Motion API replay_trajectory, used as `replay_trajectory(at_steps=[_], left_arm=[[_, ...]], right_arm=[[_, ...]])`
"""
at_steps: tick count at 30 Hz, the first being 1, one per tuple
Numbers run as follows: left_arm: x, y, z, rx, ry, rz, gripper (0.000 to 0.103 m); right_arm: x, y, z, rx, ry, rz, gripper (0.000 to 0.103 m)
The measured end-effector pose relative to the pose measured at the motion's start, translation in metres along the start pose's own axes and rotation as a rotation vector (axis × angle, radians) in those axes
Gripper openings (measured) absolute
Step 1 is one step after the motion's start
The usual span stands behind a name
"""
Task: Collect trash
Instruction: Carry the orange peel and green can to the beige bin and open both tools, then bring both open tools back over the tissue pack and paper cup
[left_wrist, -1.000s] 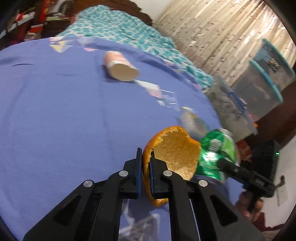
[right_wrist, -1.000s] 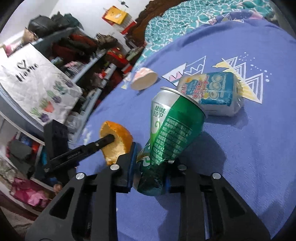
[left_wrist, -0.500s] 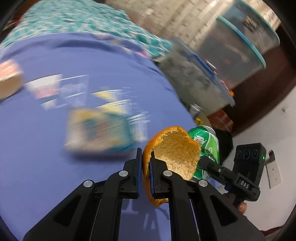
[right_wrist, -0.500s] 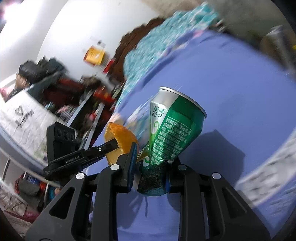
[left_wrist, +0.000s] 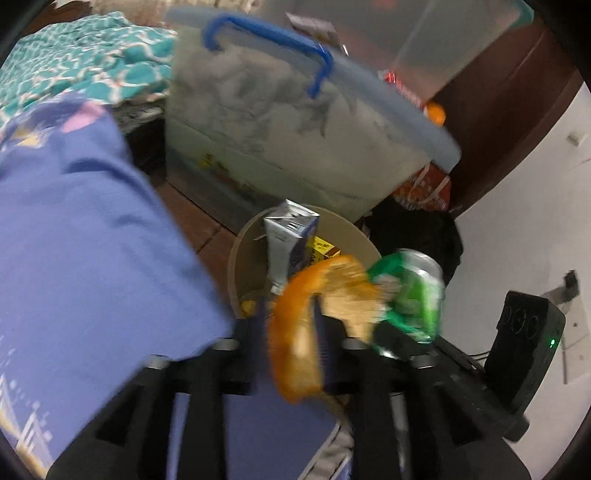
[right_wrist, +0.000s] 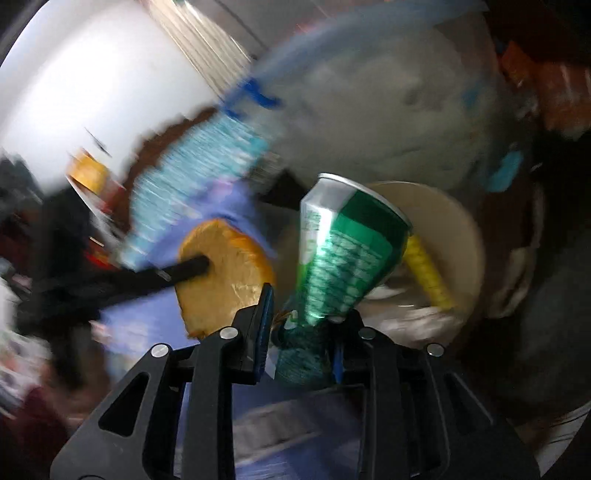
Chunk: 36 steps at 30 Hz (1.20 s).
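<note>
An orange peel, curled with pale pith showing, and a dented green can, tilted top-up, hang above the round beige bin holding a carton.

carton in bin, storage box behind it

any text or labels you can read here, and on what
None can be quoted.
Green can: white print on its side, too blurred to read.
Carton in the bin: no legible print.
Yellow box in the bin: dark marks, too small to read.
Storage tub: a yellow sticker low on its wall, blurred.
Orange peel: no text.
</note>
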<state>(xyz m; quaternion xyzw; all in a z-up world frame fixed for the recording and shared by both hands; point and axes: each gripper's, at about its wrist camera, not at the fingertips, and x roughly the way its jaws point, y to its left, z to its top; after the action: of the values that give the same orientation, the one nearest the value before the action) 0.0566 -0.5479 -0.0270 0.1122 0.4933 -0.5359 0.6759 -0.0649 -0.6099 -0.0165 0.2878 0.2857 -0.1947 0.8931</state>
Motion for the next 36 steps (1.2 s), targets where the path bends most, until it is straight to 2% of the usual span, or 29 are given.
replay_trajectory(at_steps=[1,2,5,9,14,21,24,27,29,32,33,36], left_arm=[[0.005,-0.006,0.0,0.015,0.002,0.01,0.041],[0.006,-0.011,-0.003,0.029,0.004,0.011,0.041],[0.002,-0.018,-0.013,0.084,-0.001,0.024,0.049],[-0.025,-0.01,-0.034,0.104,-0.015,0.014,0.049],[-0.072,0.008,-0.072,0.09,-0.054,0.003,0.05],[-0.141,0.065,-0.139,-0.007,-0.09,0.038,0.051],[-0.171,0.099,-0.172,-0.072,-0.107,0.074,0.051],[-0.202,0.142,-0.207,-0.186,-0.126,0.097,0.051],[-0.215,0.166,-0.227,-0.26,-0.145,0.107,0.051],[-0.23,0.201,-0.248,-0.392,-0.171,0.084,0.05],[-0.233,0.207,-0.251,-0.417,-0.182,0.076,0.049],[-0.243,0.219,-0.256,-0.457,-0.219,0.071,0.048]], right_arm=[[0.0,-0.007,0.0,0.01,-0.013,-0.007,0.06],[-0.001,-0.01,0.0,0.016,-0.029,-0.005,0.062],[-0.009,-0.012,-0.003,0.018,-0.086,-0.027,0.063],[-0.027,-0.011,-0.01,0.07,-0.157,0.008,0.063],[-0.03,0.022,-0.022,0.067,-0.144,0.092,0.063],[-0.001,0.096,-0.048,-0.018,-0.011,0.21,0.063],[0.015,0.136,-0.058,-0.071,0.052,0.264,0.063],[0.037,0.183,-0.064,-0.138,0.117,0.32,0.062],[0.056,0.215,-0.064,-0.185,0.152,0.359,0.059],[0.093,0.255,-0.063,-0.206,0.237,0.387,0.045],[0.103,0.266,-0.065,-0.214,0.258,0.385,0.04],[0.123,0.293,-0.079,-0.273,0.31,0.346,0.037]])
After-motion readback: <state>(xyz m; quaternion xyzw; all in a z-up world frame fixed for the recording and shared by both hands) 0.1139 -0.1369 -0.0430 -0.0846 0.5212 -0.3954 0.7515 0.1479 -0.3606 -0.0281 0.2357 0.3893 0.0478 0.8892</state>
